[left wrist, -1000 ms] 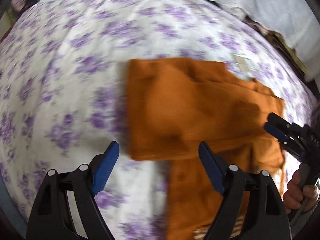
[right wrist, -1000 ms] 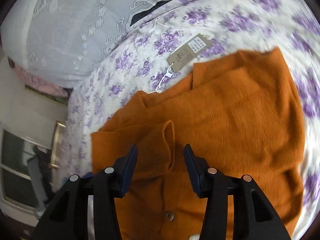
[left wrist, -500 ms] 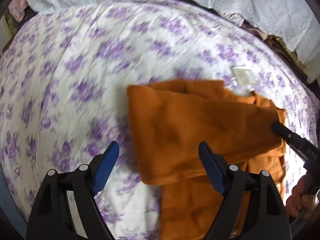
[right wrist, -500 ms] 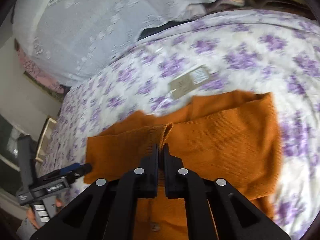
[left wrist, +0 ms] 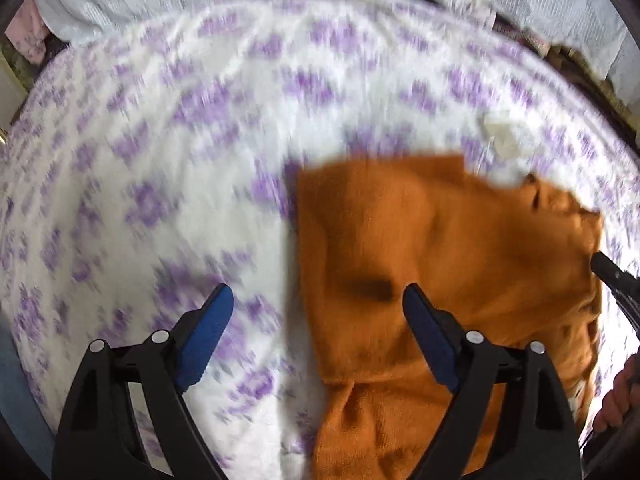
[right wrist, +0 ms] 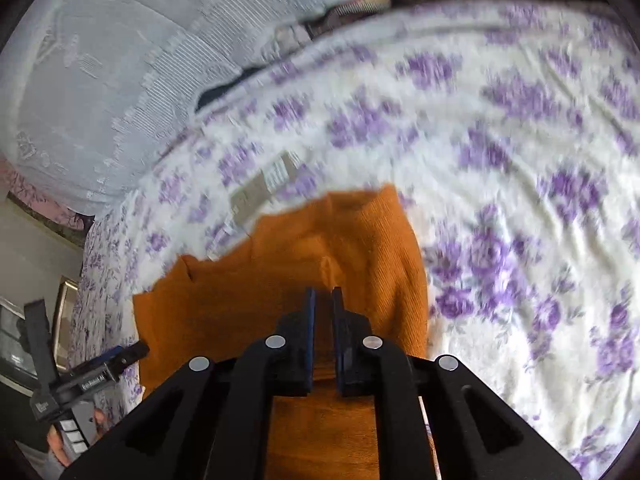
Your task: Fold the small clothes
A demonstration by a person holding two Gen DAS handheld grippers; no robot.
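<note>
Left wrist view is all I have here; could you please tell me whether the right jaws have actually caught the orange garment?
Observer: Yes. In the right wrist view, the right gripper is shut on a raised ridge of the orange garment, with cloth pinched between the jaws.
Operator: Thank you. And what is the pale blur beyond the garment?
Observer: It is a paper hang tag, brown with a white label. It lies on the floral bedsheet just past the garment's far edge.
</note>
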